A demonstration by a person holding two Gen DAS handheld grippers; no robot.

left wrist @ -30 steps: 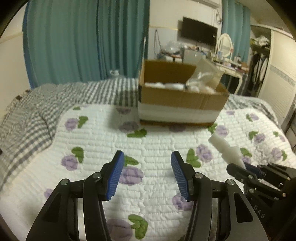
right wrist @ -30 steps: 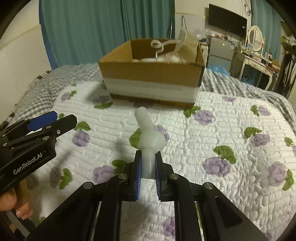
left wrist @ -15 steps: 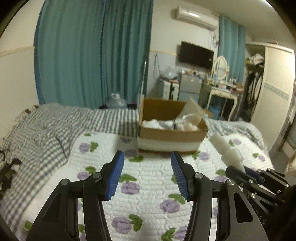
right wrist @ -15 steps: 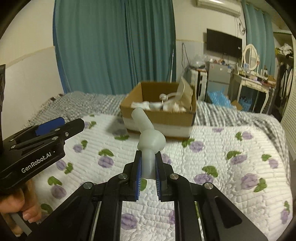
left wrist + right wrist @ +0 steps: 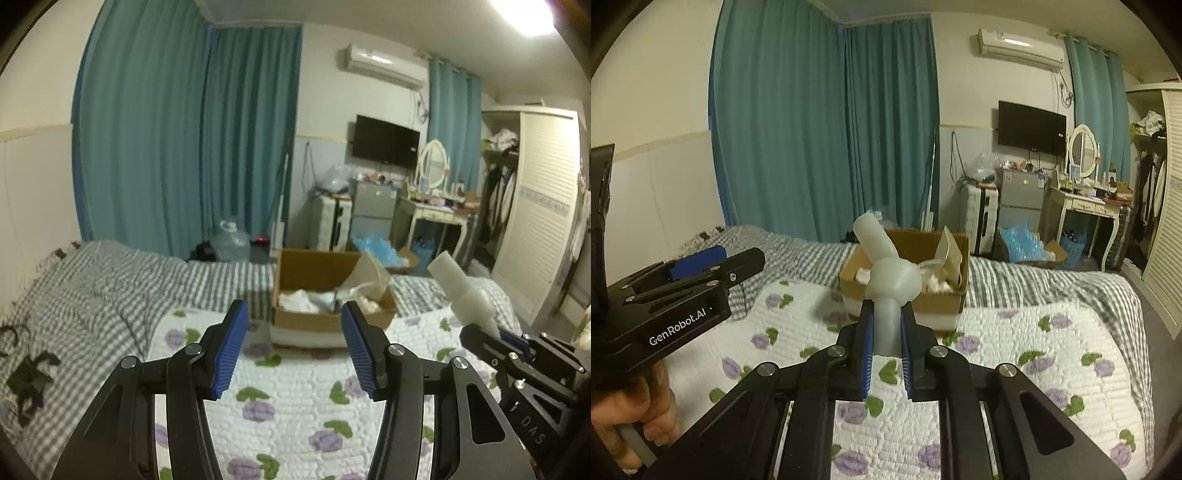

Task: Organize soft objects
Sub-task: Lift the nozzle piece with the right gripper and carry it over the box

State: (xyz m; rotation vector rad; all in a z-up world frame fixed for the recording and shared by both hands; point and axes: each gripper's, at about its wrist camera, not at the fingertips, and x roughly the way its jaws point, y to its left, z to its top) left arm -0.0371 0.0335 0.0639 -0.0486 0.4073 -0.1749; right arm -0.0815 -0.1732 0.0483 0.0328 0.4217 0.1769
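Foam piece (image 5: 886, 280) is clamped in your right gripper (image 5: 886, 354), held above the quilt (image 5: 1015, 354), short of the box (image 5: 945, 306). Left gripper (image 5: 293, 350) gapes, holding nothing. Next: carry over the box, then release.

A pale, translucent white soft piece (image 5: 886, 280), a tube with a bulbous middle and a slanted upper stub, is held upright off the bed. The open cardboard box (image 5: 905, 291) with white soft items (image 5: 301, 299) sits near the quilt's far edge.
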